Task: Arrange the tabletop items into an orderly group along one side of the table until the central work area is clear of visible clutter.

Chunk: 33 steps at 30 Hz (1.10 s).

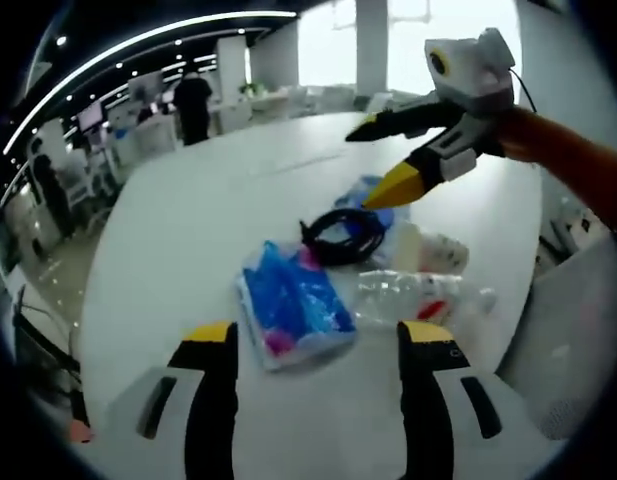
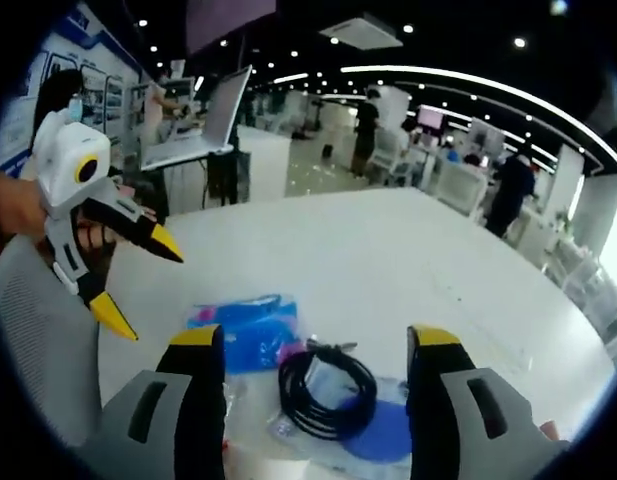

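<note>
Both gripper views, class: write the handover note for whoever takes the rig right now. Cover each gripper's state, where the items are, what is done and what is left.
Left gripper: open, empty, held over the table's near edge, facing the pile.
Right gripper: open, empty, above the cable.
Items: one loose cluster. The blue packet lies nearest the left gripper, the coiled black cable beside it on a clear bag with a blue patch, and a clear bottle beside the packet.
Done: nothing gripped; items bunched but untidy.
Left: probably line them up along one side, starting with the cable or packet.
</note>
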### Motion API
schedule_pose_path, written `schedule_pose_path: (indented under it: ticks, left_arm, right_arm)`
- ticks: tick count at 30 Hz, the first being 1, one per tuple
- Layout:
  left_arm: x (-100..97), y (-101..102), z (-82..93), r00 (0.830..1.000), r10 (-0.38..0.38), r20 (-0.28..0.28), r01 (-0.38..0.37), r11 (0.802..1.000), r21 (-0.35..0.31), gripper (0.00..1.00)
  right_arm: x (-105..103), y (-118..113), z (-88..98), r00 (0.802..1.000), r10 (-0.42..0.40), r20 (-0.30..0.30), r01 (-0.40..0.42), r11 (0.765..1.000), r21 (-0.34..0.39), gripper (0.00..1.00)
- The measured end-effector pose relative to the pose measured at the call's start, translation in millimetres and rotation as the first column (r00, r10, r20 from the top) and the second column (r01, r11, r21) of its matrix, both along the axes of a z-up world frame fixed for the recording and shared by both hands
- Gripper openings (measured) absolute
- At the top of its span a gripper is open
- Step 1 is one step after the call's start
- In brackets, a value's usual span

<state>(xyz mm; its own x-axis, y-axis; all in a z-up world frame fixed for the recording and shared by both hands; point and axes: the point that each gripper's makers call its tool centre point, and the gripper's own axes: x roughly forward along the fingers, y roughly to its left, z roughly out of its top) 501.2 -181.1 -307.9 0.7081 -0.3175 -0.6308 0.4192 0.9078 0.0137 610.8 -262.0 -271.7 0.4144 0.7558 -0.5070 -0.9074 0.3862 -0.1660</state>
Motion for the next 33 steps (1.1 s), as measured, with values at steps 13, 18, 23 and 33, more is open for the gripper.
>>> schedule_pose_path:
  ticks: [13, 18, 23, 33]
  left_arm:
    - [5.1, -1.0, -10.9, 1.000, -0.012, -0.029, 0.012, 1.000, -0.010, 0.61]
    - [5.2, 1.0, -17.1, 0.999, -0.009, -0.043, 0.009, 1.000, -0.014, 0.60]
    - [6.1, 1.7, -20.8, 0.999, -0.012, -0.053, 0.012, 1.000, -0.013, 0.59]
    - [9.3, -0.1, -32.3, 0.996, -0.020, -0.083, 0.018, 1.000, -0.021, 0.58]
  right_arm:
    - [11.8, 20.6, -16.7, 0.999, 0.037, -0.009, -0.037, 0.999, -0.020, 0.70]
    - [13.0, 29.5, -32.1, 0.998, 0.062, -0.030, -0.064, 0.997, -0.048, 0.67]
    - [13.8, 38.8, -41.9, 0.995, 0.093, -0.043, -0.096, 0.994, -0.061, 0.62]
    - [17.1, 51.7, -62.4, 0.986, 0.150, -0.066, -0.155, 0.984, -0.088, 0.53]
